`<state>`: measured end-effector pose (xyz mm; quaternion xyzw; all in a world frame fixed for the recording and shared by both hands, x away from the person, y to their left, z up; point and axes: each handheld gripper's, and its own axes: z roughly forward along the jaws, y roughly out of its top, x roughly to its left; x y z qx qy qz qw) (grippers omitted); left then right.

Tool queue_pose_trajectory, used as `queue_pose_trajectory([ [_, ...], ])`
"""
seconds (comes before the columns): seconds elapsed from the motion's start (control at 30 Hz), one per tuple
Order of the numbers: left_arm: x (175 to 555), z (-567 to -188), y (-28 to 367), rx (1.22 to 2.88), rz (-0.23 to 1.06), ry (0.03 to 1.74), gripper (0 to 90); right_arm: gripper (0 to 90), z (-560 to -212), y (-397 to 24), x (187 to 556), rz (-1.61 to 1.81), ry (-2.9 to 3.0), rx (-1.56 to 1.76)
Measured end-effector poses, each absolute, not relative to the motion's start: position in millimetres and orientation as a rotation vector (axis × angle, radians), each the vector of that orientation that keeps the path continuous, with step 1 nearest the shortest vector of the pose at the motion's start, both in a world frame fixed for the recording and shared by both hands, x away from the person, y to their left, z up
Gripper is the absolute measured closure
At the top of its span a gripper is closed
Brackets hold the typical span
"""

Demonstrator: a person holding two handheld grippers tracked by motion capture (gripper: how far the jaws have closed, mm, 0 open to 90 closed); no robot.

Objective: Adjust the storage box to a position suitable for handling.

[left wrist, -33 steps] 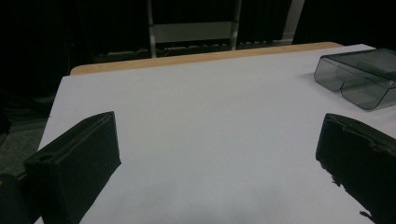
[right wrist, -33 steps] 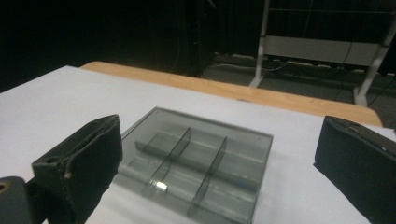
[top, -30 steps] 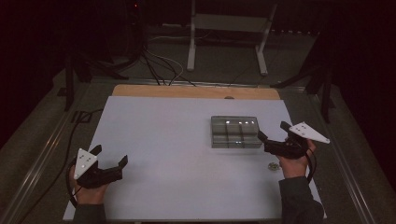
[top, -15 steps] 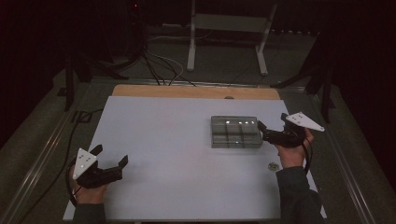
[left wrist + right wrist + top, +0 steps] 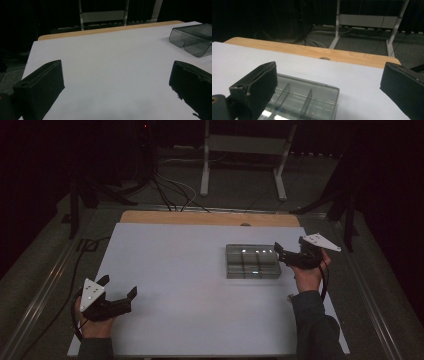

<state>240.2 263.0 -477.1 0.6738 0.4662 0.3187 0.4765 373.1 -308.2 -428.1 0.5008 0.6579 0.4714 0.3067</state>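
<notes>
A clear plastic compartment box [image 5: 252, 261] lies flat on the white sheet covering the counter [image 5: 180, 270], on the person's right half, toward the far wooden edge. In the right gripper view it shows thin upright dividers [image 5: 308, 98] and a shiny, see-through lid or rim, so it is probably light, rigid and somewhat slick, with walls that could crack or flex under a hard squeeze. It appears empty, though glare makes that hard to confirm.

The right hand-held gripper [image 5: 281, 255] hovers just beside the box's right end, jaws spread wide and holding nothing; in its own view the box sits low between the 2 black jaws. The left hand-held gripper [image 5: 119, 289] rests well apart, near the front-left of the counter, jaws also spread and empty.

The best hold is likely across the short right end or over 1 side wall near a corner, where the plastic is stiffest. A gentle, square pinch should keep it from skating on the smooth sheet. A small dark object [image 5: 290, 296] lies near the right forearm; I cannot tell what it is.
</notes>
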Motion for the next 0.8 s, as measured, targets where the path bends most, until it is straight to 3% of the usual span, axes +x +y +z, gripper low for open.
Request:
queue_pose_trajectory([
  [0.3,241,-478,262,1.651,0.794,1.148,1.2,1.9,-442,-316,392,1.225,1.736,1.405],
  [0.4,241,-478,262,1.658,0.796,1.151,1.2,6.7,-448,-318,397,1.219,1.741,1.431],
  [0.47,241,-479,262,1.657,0.797,1.152,1.2,18.0,-451,-318,401,1.207,1.733,1.458],
  [0.63,242,-480,262,1.658,0.801,1.155,1.2,78.3,-463,-319,410,1.129,1.779,1.516],
  [0.67,242,-480,262,1.658,0.801,1.155,1.2,78.3,-463,-319,410,1.129,1.779,1.516],
  [0.73,242,-480,261,1.661,0.804,1.152,1.2,89.9,-471,-318,415,1.094,1.82,1.551],
  [0.8,242,-480,261,1.662,0.814,1.154,1.2,89.9,-476,-316,418,1.08,1.845,1.567],
])
